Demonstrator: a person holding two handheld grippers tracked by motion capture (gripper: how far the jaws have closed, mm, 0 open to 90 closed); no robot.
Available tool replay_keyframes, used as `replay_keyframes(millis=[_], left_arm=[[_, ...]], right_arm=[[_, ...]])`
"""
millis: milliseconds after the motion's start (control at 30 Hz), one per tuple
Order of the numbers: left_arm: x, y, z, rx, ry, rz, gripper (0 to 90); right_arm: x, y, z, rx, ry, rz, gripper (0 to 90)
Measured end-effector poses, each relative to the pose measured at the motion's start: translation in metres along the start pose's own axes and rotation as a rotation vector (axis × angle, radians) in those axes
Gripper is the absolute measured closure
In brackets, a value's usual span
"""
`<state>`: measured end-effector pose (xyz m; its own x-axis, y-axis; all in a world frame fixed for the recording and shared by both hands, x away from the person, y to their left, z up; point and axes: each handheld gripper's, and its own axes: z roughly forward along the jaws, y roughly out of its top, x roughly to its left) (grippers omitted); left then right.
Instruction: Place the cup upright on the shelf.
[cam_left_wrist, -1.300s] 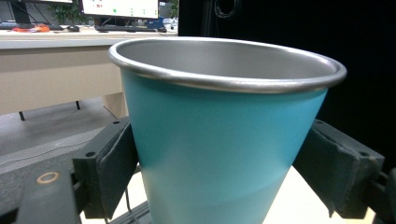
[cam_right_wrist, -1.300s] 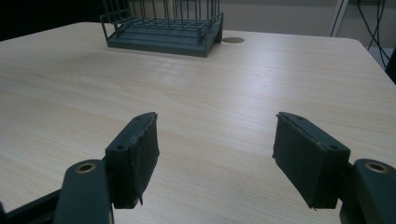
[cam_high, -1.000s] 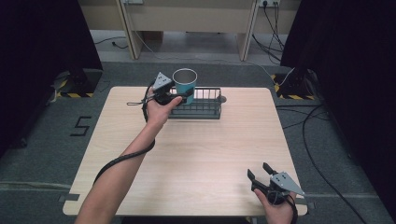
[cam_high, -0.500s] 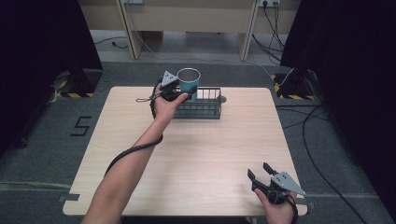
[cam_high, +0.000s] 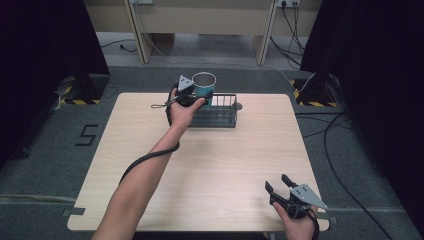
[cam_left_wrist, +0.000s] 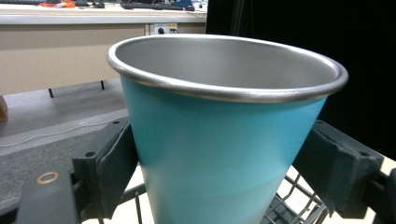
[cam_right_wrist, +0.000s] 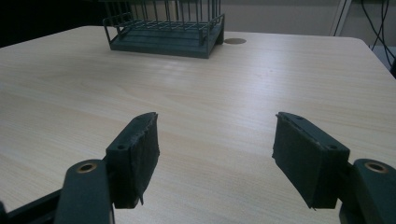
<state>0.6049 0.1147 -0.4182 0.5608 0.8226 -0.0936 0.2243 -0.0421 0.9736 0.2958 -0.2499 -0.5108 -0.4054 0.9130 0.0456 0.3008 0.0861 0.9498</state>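
Roughly centre frame in the high view sits the light wooden table (cam_high: 210, 160), largest thing here, bare wood across most of its top. At its upper middle edge stands a dark wire basket (cam_high: 216, 111), long side across the picture; the right gripper view has the same basket (cam_right_wrist: 164, 28) at the top left, with a small round grommet (cam_right_wrist: 235, 41) in the table just right of it.

Next down in size: a teal metal cup (cam_high: 203, 86), upright, steel rim and bare steel inside, at the basket's left end, upper middle of the high view. Its rim rides above the basket's top wire, so it reads as lifted, not resting. In the left gripper view the cup (cam_left_wrist: 219, 140) sits upright between the two black jaws, which press on its sides, with basket wires below it at the lower right.

Left gripper (cam_high: 189, 94): clamped on the cup, arm stretched up from the bottom left of the frame.

Right gripper (cam_high: 280, 189): low right of the high view near the table's near edge, jaws spread wide, nothing between them, idle.

Step in hand, my guess: carrying the cup at the basket, either placing or lifting out; cannot tell which. Next move calls for keeping the cup level and clear of the top wire.
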Motion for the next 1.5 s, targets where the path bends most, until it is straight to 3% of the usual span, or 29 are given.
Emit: replay_keyframes(millis=[1000,1400,1500], left_arm=[[-0.005,-0.031,0.014,0.087,0.023,0.001,15.9],[-0.003,-0.029,0.013,0.125,0.032,0.022,15.8],[-0.002,-0.028,0.013,0.141,0.037,0.043,15.0]], right_arm=[[0.000,0.000,-0.001,0.002,0.007,-0.005,32.0],[0.000,0.000,-0.001,0.006,0.008,-0.006,32.0],[0.001,0.000,-0.001,0.006,0.008,-0.009,31.9]])
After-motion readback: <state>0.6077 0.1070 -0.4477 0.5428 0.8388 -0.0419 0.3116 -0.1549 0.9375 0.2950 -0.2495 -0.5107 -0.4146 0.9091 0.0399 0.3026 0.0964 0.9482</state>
